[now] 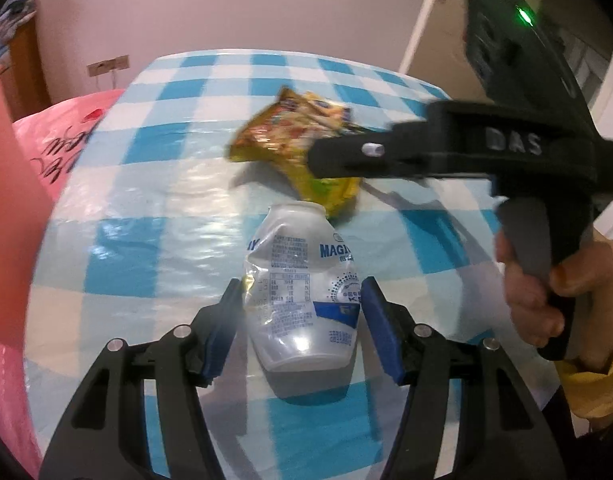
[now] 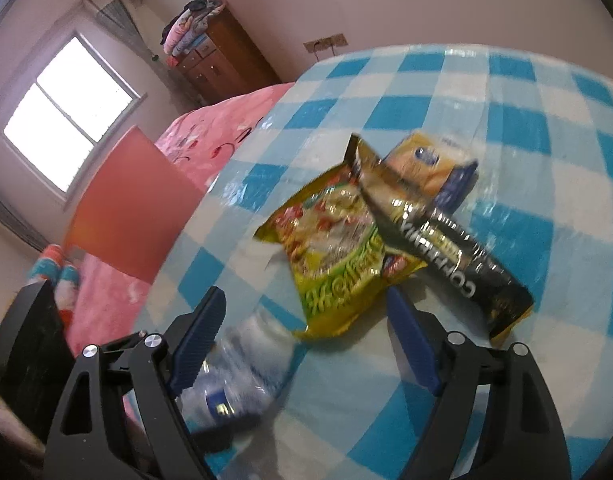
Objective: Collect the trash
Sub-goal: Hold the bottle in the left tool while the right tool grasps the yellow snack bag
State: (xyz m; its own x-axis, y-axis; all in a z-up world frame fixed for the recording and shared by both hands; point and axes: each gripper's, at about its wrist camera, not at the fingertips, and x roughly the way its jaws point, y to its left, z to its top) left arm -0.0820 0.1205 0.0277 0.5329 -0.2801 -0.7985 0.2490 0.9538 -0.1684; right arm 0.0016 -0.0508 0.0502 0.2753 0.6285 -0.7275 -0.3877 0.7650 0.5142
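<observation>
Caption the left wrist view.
Left gripper straddles a crushed plastic bottle on the checkered tablecloth.

left hand-held gripper (image 1: 302,320) jaws parted, right hand-held gripper (image 2: 306,332) spread wide

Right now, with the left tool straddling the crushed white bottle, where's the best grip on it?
Probably the dented waist of the crushed bottle, the narrowest, flattest part. It lies on the checked tablecloth with its open neck pointing away, toward the yellow wrapper. Come from the base end, as the left tool already sits, open, one pad on each flank. Closing there should bite on the collapsed walls, not the rounded shoulder.
</observation>
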